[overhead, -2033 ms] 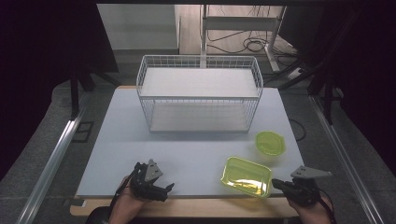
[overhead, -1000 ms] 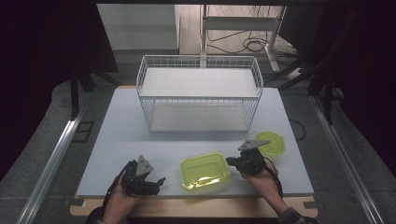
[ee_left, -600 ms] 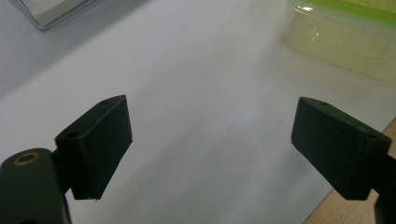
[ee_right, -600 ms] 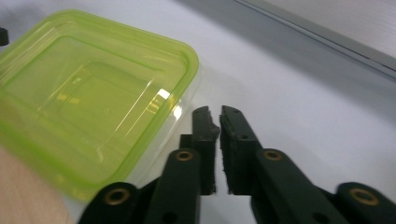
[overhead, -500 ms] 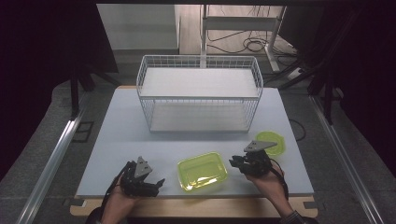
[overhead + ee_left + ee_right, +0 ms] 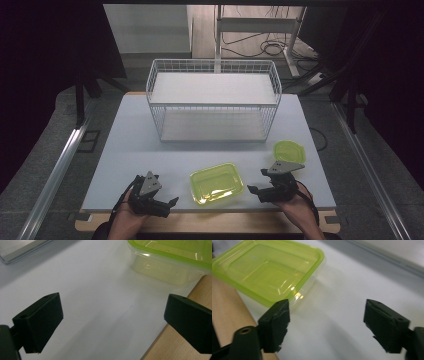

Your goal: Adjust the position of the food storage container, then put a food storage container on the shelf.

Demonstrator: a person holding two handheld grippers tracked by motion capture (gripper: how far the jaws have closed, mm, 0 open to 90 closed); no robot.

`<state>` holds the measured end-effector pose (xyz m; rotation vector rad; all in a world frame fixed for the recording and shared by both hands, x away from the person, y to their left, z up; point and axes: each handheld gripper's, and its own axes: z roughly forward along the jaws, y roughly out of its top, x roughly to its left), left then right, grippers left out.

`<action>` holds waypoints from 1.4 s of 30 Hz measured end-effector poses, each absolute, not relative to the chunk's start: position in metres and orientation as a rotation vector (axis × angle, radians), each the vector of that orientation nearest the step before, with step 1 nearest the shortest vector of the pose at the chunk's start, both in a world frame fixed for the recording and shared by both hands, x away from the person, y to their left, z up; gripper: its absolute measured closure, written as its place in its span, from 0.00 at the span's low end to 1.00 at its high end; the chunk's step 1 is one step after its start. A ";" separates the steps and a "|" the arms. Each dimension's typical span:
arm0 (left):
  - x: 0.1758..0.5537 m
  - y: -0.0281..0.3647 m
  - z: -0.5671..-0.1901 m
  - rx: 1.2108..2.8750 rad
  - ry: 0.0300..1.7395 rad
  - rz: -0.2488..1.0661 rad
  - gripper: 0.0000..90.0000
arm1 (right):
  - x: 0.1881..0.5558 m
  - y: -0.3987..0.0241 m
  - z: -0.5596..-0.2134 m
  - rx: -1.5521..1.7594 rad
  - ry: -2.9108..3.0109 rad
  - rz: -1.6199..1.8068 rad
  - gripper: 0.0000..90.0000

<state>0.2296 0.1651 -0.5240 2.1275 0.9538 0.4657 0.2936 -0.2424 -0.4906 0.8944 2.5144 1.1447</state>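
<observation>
Standing right by the counter point(image 6: 130, 150) here, so starting from the claws: the right claw point(image 6: 255, 189) is spread wide with nothing in it, sitting low near the front edge, just to the right of the green container point(image 6: 216, 181). From the right gripper view the container point(image 6: 267, 272) sits off past one jaw, apart from it, not between the two. The left claw point(image 6: 171, 202) is released too, resting at the near left, and its own view catches a corner of that tub point(image 6: 172, 262) up ahead.

My guess on handling: thin clear plastic with a lime-green rim, looks empty, so very light and a bit flexy. Probably slick on that smooth white top, so a nudge would skate it around rather than tip it. I'd pinch the rim at the middle of a short side, one jaw inside and one outside the wall, since the wall alone would likely bow.

It's a rounded rectangle lying flat, mouth up, near the front middle of the counter. Long axis runs roughly left-right, its right end angled slightly away from the person. There's a smaller green lid or dish point(image 6: 289, 151) off to the right, and a white wire basket point(image 6: 214, 102) farther back.
</observation>
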 end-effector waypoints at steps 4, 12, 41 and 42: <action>0.230 0.165 -0.525 2.139 0.951 0.477 0.02 | 0.295 -0.243 -0.495 0.913 2.541 1.143 0.13; 0.230 0.165 -0.526 2.152 0.943 0.489 0.02 | 0.296 -0.243 -0.496 0.924 2.534 1.160 0.09; 0.232 0.163 -0.529 2.171 0.952 0.498 0.02 | 0.314 -0.230 -0.481 1.166 2.545 1.337 0.40; 0.232 0.163 -0.529 2.171 0.952 0.498 0.02 | 0.314 -0.230 -0.481 1.166 2.545 1.337 0.40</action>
